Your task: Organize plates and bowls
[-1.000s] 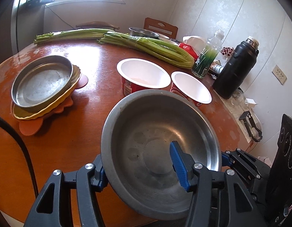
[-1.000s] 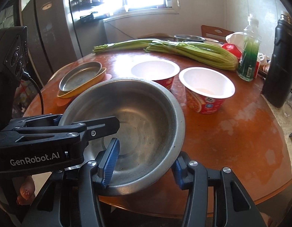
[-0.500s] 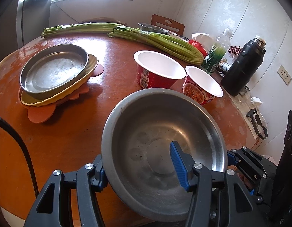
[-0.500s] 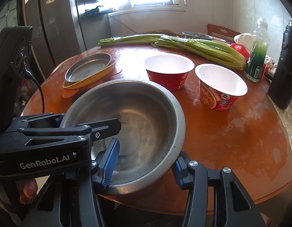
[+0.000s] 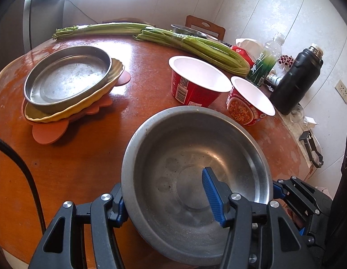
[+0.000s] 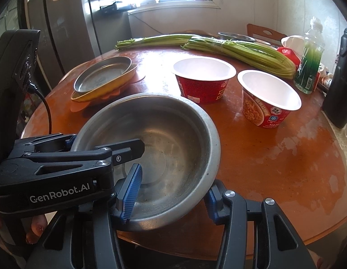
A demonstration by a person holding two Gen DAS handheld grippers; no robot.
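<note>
Over the near edge of the table (image 6: 274,157), a big steel bowl (image 5: 196,174) is carried by both tongs at once. Left tongs (image 5: 166,197) are clamped on its rim: one pad outside the wall, the other blue pad inside the basin. Right tongs (image 6: 171,197) bite the rim the same way on the opposite side, one pad in, one pad out. Two-sided grip makes sense: the bowl is wide and smooth, so a single pinch on a thin rim would likely let it swing or slip.

Bowl sits slightly tilted; whether its base touches the table I can't tell.

Sorting logic is already visible. Flat ware is stacked far left: steel pan (image 5: 68,76) in a yellow dish (image 5: 88,103) on an orange mat (image 5: 50,132). Deep ware is grouped centre-right: two red paper bowls (image 6: 205,78) (image 6: 269,96) side by side, just beyond the steel bowl. Judgement: the steel bowl belongs with the bowl group, probably beside the paper bowls or under them as a base.

Celery bundles (image 5: 196,47), bottle (image 5: 267,60) and black flask (image 5: 297,78) crowd the far side, so free space is mostly the near table.
</note>
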